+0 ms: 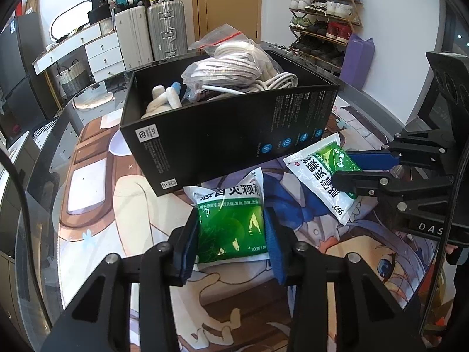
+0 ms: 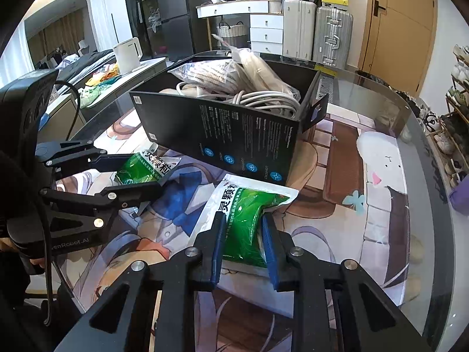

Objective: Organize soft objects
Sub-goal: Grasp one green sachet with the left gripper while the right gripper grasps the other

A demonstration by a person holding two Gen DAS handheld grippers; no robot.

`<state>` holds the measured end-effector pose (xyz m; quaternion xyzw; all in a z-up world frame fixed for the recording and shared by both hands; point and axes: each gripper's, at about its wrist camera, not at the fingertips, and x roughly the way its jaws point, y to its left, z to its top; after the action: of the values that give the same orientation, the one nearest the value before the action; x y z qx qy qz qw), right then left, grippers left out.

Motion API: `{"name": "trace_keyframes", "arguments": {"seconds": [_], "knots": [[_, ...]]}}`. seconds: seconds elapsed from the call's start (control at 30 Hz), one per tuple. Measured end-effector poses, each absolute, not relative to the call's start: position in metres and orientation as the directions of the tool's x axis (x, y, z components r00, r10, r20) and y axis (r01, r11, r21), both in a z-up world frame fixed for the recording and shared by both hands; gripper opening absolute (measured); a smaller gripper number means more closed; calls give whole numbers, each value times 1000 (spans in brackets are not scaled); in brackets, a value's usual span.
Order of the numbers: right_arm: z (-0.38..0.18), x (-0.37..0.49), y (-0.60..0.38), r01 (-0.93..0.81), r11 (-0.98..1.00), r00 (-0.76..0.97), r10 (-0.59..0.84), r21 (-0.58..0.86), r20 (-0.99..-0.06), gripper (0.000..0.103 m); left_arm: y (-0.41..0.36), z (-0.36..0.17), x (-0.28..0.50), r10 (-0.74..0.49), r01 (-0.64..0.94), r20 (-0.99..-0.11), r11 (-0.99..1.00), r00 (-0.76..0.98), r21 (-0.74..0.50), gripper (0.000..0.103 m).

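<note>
the left gripper pinches a green-and-white medicine sachet between its blue-padded fingers, the pads pressing on either side of the green half. this left sachet lies on the bench, which is covered by a printed anime mat, just in front of the black cardboard box. the right gripper likewise squeezes a second sachet, puckering its green film; that one also sits on the mat, its white top edge close to the near wall of the box. the two sachets lie near each other but apart. inside the open box are a coiled white cable, a clear zip bag of pale cord and a knotted white soft piece.
</note>
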<state>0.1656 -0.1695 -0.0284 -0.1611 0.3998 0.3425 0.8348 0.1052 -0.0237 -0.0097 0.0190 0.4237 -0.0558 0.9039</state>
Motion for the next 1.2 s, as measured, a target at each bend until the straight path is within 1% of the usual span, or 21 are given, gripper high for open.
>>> {"name": "trace_keyframes", "arguments": {"seconds": [0.23, 0.27, 0.47, 0.7, 1.2], "knots": [[-26, 165, -170, -700, 714, 451, 443, 1, -775, 24, -20, -10, 104, -93, 115, -765, 993, 637, -26, 40], [-26, 165, -170, -700, 714, 450, 446, 4, -773, 21, -20, -9, 104, -96, 117, -764, 993, 638, -27, 40], [-21, 161, -173, -713, 701, 454, 462, 0, -762, 13, -19, -7, 100, -102, 118, -756, 992, 647, -33, 40], [-11, 156, -175, -721, 693, 467, 477, -8, -745, 9, -17, -4, 95, -104, 114, -749, 993, 654, -38, 40], [15, 142, -180, -737, 675, 497, 522, -20, -693, 8, -8, 20, 82, -114, 107, -703, 993, 702, -55, 40]]}}
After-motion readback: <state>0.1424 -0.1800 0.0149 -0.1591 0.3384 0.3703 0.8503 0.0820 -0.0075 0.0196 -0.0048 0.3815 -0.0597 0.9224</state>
